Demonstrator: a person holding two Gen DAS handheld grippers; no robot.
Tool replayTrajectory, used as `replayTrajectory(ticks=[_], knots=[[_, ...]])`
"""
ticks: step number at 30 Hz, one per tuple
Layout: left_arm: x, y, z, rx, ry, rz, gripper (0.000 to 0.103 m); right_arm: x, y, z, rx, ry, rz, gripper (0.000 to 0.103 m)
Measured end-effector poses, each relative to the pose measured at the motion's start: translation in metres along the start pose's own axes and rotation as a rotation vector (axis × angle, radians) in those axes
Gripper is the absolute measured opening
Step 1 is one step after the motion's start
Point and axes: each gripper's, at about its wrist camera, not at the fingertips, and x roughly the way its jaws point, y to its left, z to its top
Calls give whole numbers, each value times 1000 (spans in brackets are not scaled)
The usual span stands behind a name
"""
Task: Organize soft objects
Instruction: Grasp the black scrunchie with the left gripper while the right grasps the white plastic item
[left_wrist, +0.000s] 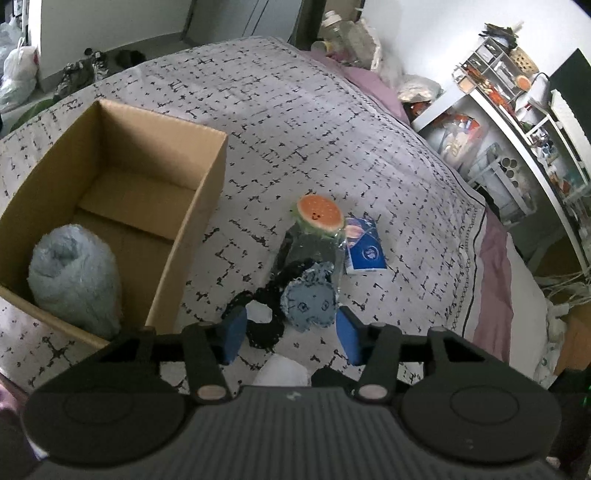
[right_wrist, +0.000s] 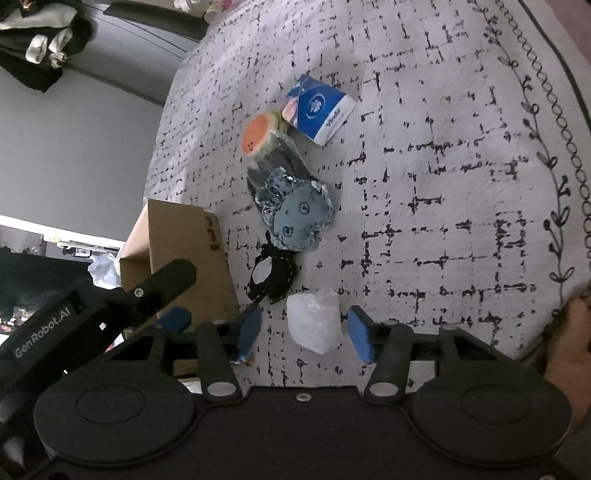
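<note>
A pile of soft things lies on the bed: a blue denim plush (left_wrist: 308, 304) (right_wrist: 301, 219), a black crocheted piece (left_wrist: 264, 308) (right_wrist: 271, 278), a watermelon-topped bundle in clear wrap (left_wrist: 318, 216) (right_wrist: 260, 140), a blue tissue pack (left_wrist: 364, 245) (right_wrist: 318, 109) and a white crumpled piece (right_wrist: 314, 325) (left_wrist: 280, 371). A fluffy light-blue roll (left_wrist: 74, 275) lies in the open cardboard box (left_wrist: 192, 218) (right_wrist: 184, 243). My left gripper (left_wrist: 291, 334) is open, just short of the plush and black piece. My right gripper (right_wrist: 304, 334) is open with the white piece between its pads.
The patterned grey bedspread (left_wrist: 295, 122) covers the bed; its edge runs along the right, with a pink sheet (left_wrist: 493, 280) below. Cluttered white shelves (left_wrist: 517, 122) stand beyond. The left gripper's body (right_wrist: 92, 306) shows beside the box in the right wrist view.
</note>
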Motion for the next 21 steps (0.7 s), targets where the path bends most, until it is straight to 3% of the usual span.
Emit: replayTrajectory(ticks=[15, 16, 17, 21], knots=[[29, 11, 0, -54, 42, -10, 53, 39, 5, 1, 15, 54, -85, 51], [31, 12, -1, -62, 44, -10, 53, 41, 5, 1, 12, 54, -89, 49], [32, 13, 0, -67, 47, -11, 53, 43, 5, 1, 9, 55, -88, 39], [38, 14, -1, -71, 53, -3, 53, 39, 5, 1, 14, 14, -93, 37]])
